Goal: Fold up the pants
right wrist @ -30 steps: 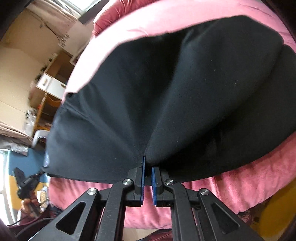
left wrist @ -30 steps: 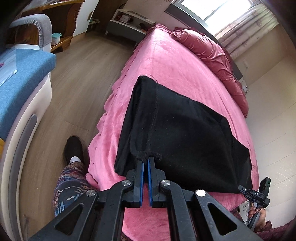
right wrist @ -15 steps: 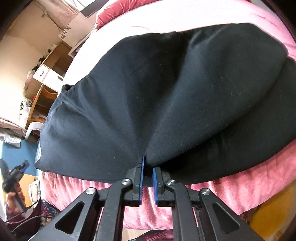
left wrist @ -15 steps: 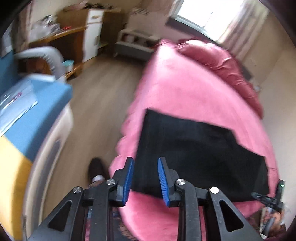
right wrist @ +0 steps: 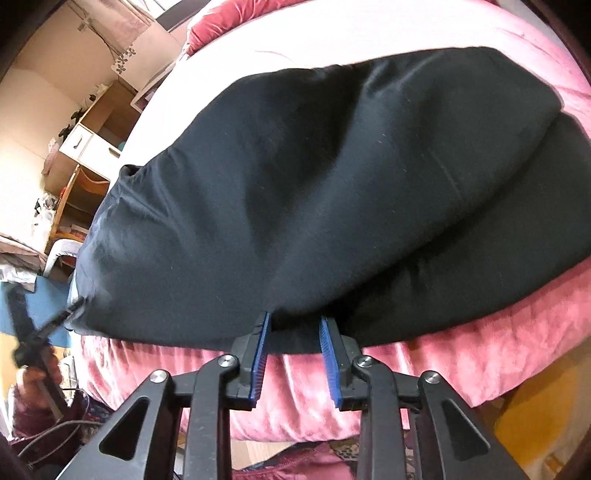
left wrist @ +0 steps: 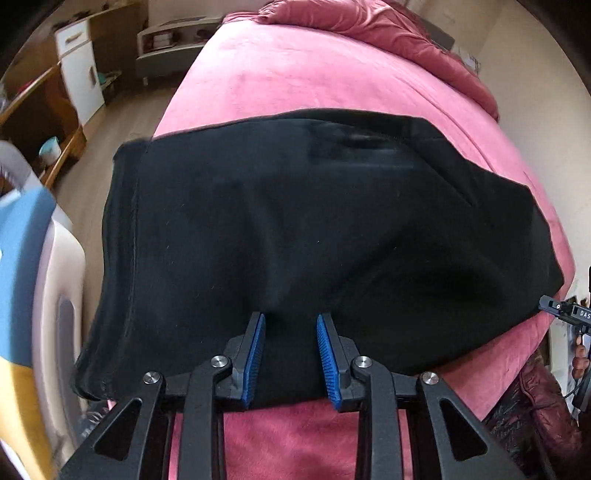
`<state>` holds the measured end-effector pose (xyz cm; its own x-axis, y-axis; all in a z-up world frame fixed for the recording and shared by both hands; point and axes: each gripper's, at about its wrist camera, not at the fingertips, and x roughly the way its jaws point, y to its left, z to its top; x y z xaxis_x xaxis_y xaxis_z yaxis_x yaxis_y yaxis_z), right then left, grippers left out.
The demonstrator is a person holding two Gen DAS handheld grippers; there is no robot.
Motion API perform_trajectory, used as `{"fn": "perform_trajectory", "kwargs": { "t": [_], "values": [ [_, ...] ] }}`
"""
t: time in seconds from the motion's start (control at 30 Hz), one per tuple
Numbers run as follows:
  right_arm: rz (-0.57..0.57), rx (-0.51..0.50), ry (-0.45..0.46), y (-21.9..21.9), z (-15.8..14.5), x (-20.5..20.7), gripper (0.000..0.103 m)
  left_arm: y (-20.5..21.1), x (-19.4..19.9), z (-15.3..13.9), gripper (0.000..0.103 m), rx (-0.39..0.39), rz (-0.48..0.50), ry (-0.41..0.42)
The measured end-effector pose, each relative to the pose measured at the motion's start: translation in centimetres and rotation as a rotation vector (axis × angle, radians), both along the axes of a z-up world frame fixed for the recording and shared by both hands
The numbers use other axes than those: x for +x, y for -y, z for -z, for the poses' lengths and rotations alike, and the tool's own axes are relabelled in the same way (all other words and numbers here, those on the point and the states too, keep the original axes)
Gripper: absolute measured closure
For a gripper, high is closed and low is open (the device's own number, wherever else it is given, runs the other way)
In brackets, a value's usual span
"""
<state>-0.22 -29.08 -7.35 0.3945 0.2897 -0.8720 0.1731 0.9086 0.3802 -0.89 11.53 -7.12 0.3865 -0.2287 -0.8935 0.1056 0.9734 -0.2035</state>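
Note:
Black pants (left wrist: pixel 295 236) lie folded over on the pink bed (left wrist: pixel 295 81), near its front edge. My left gripper (left wrist: pixel 290 320) is open, its blue-padded fingers just over the near edge of the cloth, holding nothing. In the right wrist view the pants (right wrist: pixel 332 192) show two stacked layers. My right gripper (right wrist: pixel 294 320) is open at the near edge of the cloth, fingertips touching the fold, holding nothing. Each gripper shows at the edge of the other's view.
A crumpled red duvet (left wrist: pixel 388 33) lies at the head of the bed. A blue and white sofa (left wrist: pixel 22 258) stands left of the bed, across a strip of wooden floor (left wrist: pixel 122 122). Wooden shelves and a white cabinet (left wrist: pixel 77 70) stand along the far wall.
Both grippers have let go of the pants: the left opened first and moved in low over the cloth, the right opened last. The pants now rest flat on the bed.

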Motion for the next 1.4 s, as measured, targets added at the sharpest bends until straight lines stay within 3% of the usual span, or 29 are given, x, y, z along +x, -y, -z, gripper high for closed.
{"fn": "perform_trajectory", "kwargs": {
  "t": [0.13,0.33,0.43,0.6,0.83,0.9,0.93,1.07,1.23,1.3,1.4],
  "values": [
    [0.104,0.011,0.060,3.8,-1.6,-0.6,0.074,-0.3,-0.3,-1.0,0.074,-0.027,-0.014,0.022],
    [0.406,0.041,0.149,12.5,-2.5,0.1,0.074,2.9,-0.3,-3.8,0.074,-0.118,0.100,0.123],
    [0.588,0.076,0.166,17.0,-1.6,0.5,0.071,5.1,0.2,-3.9,0.073,-0.139,0.164,0.118],
    [0.717,0.102,0.153,21.5,0.2,1.7,0.071,8.6,0.3,-3.3,0.073,-0.127,0.255,0.080],
    [0.749,0.114,0.152,24.3,0.8,4.0,0.072,10.9,1.2,-1.4,0.073,-0.107,0.289,0.016],
    [0.732,0.091,0.155,24.7,0.3,4.4,0.081,11.0,1.0,-1.3,0.073,-0.098,0.294,0.013],
    [0.719,0.064,0.154,24.6,-0.3,4.6,0.093,10.8,1.0,-1.2,0.073,-0.098,0.294,0.013],
    [0.630,-0.052,0.207,23.2,-4.3,4.0,0.096,10.8,1.1,-0.9,0.073,-0.114,0.294,0.015],
    [0.585,-0.136,0.305,21.3,-9.5,-0.5,0.096,10.9,1.0,-1.2,0.073,-0.135,0.297,0.017],
    [0.609,-0.135,0.301,21.2,-9.5,-2.6,0.096,10.2,0.9,-1.4,0.073,-0.146,0.302,0.015],
    [0.643,-0.118,0.229,21.8,-6.9,-5.0,0.096,10.3,0.7,-1.3,0.073,-0.146,0.319,0.011]
  ]
}}
